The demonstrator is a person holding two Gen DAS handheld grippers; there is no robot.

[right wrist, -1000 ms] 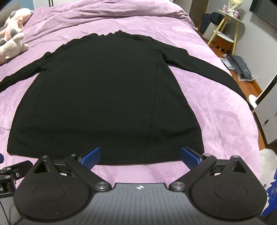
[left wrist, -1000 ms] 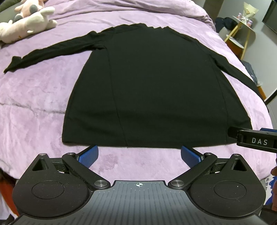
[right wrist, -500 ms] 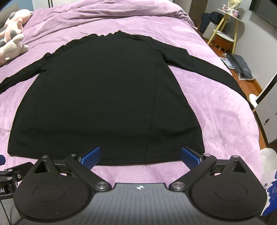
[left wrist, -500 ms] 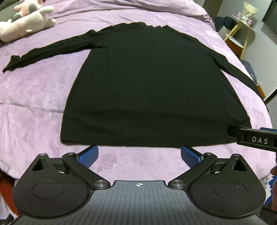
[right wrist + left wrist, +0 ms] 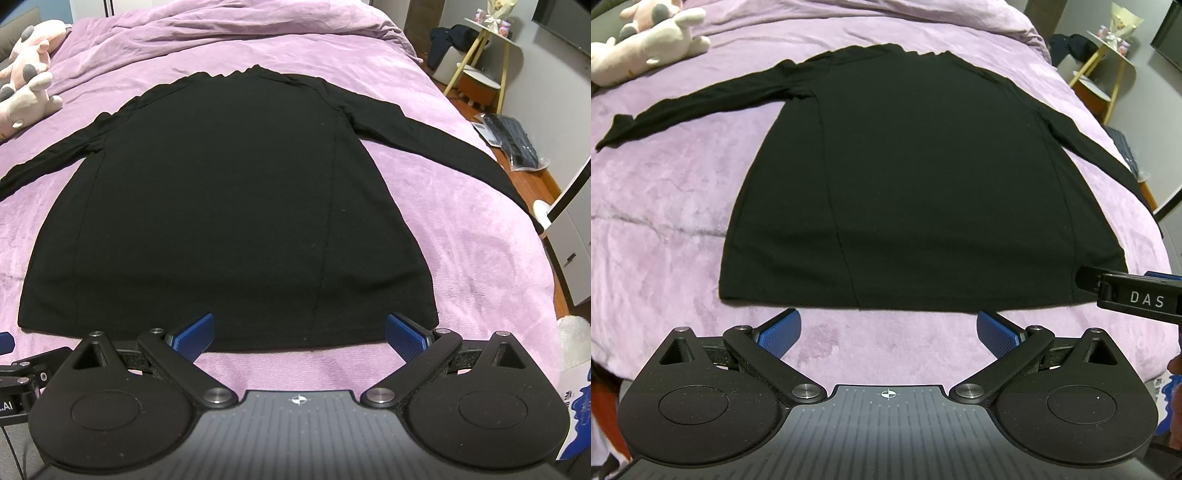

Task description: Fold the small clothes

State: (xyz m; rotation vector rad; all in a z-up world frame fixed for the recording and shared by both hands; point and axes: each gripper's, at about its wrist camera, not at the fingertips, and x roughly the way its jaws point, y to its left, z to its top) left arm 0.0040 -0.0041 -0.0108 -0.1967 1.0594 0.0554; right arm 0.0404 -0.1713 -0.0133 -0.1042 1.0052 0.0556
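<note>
A black long-sleeved top [image 5: 916,177] lies flat on the purple bed cover [image 5: 665,229], hem toward me, both sleeves spread out to the sides. It also shows in the right wrist view [image 5: 229,206]. My left gripper [image 5: 888,330] is open and empty, just short of the hem, toward its left half. My right gripper [image 5: 299,334] is open and empty, its blue pads [image 5: 194,334] at the hem near the right corner. The right gripper's body [image 5: 1137,295] shows at the left view's right edge.
A plush toy [image 5: 646,40] lies at the bed's far left, also seen in the right wrist view [image 5: 26,85]. A yellow-legged side table [image 5: 487,48] and a stool stand right of the bed. A white cabinet [image 5: 576,236] stands at the right edge.
Both grippers have crept slightly forward toward the hem. The top has not moved and both grippers stay open.
</note>
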